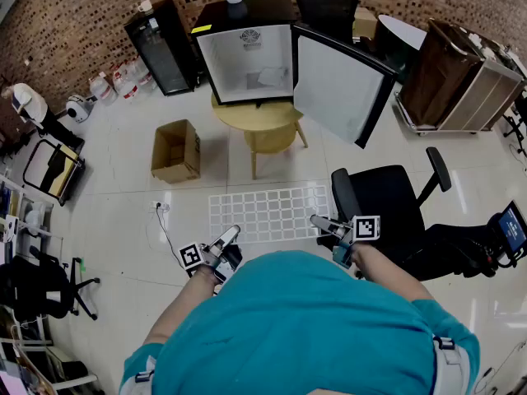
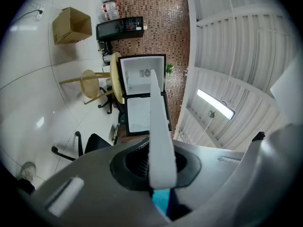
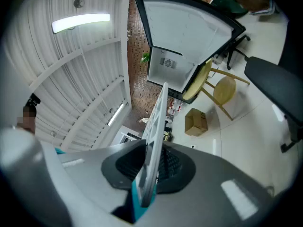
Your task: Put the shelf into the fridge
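Well short of the fridge (image 1: 247, 62) (door swung open, cavity facing the person), the shelf (image 1: 268, 213) hangs flat, long axis crosswise, left tongs (image 1: 228, 237) clamped on one end and right tongs (image 1: 319, 221) on the other; it must travel straight ahead.

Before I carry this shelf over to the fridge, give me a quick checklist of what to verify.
1. Left gripper clamped on the shelf: ok, the shelf's edge sits between its jaws.
2. Right gripper clamped on the opposite edge: ok.
3. Fridge door open: ok, swung wide to the right.
4. Floor between shelf and fridge: ok; the cardboard box lies left of the way, the office chair right of it.
5. Rails inside the fridge to take the shelf: cannot tell, too small to see.
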The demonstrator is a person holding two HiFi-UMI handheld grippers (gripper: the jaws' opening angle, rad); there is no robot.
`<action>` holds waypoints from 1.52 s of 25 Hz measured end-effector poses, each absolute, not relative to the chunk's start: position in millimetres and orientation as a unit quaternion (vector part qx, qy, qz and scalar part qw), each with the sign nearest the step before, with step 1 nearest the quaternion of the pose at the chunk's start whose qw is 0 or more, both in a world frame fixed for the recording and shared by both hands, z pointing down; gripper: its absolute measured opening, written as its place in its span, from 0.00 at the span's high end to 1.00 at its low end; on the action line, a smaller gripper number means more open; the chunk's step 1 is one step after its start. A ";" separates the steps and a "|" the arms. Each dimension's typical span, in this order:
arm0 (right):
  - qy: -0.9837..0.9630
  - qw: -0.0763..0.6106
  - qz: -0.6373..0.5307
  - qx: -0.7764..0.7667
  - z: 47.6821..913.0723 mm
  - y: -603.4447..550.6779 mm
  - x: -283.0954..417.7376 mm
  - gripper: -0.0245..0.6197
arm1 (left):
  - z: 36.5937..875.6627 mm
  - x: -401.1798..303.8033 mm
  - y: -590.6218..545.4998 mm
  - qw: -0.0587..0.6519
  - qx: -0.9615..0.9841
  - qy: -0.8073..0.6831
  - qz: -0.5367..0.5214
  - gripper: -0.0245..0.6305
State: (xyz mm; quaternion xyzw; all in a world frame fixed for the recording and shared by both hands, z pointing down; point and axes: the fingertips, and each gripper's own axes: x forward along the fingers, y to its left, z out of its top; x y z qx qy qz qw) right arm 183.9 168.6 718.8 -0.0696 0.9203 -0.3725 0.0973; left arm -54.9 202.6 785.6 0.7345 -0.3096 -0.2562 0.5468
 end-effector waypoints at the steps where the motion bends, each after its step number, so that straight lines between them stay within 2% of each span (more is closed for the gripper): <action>1: 0.885 0.093 -0.443 -0.107 732.4 172.5 192.5 0.88 | 783.9 -48.6 201.5 0.542 0.737 -0.308 -0.261 0.92; 4: 0.774 0.081 -0.598 -0.193 762.8 182.2 214.5 0.88 | 780.1 -31.9 200.4 0.525 0.746 -0.303 -0.275 0.92; 6: 0.752 0.088 -0.620 -0.207 761.9 184.8 221.4 0.88 | 774.8 -32.0 205.2 0.514 0.752 -0.299 -0.284 0.92; 7: 0.776 0.102 -0.592 -0.193 750.6 184.1 220.7 0.88 | 770.2 -34.6 208.9 0.510 0.754 -0.297 -0.287 0.92; 10: 0.899 0.158 -0.397 -0.093 693.0 176.3 207.5 0.89 | 760.1 -38.0 215.4 0.499 0.760 -0.295 -0.293 0.92; 12: 0.919 0.175 -0.345 -0.070 683.7 173.5 204.2 0.89 | 760.4 -37.9 214.5 0.491 0.766 -0.293 -0.295 0.92; 17: 0.917 0.195 -0.334 -0.094 687.7 159.4 197.9 0.89 | 758.6 -45.3 201.1 0.472 0.779 -0.280 -0.304 0.92; 22: 0.817 0.164 -0.479 -0.277 683.6 102.3 170.5 0.89 | 701.4 -96.3 144.0 0.499 0.765 -0.258 -0.314 0.92; 25: 0.878 0.203 -0.376 -0.215 636.4 74.1 113.4 0.90 | 688.8 -138.6 125.1 0.510 0.763 -0.246 -0.311 0.92; 27: 0.898 0.216 -0.334 -0.186 617.3 22.4 89.4 0.90 | 679.1 -156.9 73.6 0.514 0.761 -0.248 -0.308 0.92; 30: 0.891 0.216 -0.347 -0.197 609.7 -57.7 64.3 0.90 | 664.8 -183.5 -7.3 0.523 0.755 -0.254 -0.302 0.92; 34: 0.886 0.212 -0.346 -0.222 594.0 -47.7 2.3 0.89 | 651.1 -250.5 0.1 0.524 0.760 -0.243 -0.297 0.92; 38: 0.883 0.217 -0.353 -0.222 604.7 -73.0 -5.6 0.89 | 660.2 -258.3 -25.2 0.521 0.762 -0.245 -0.296 0.91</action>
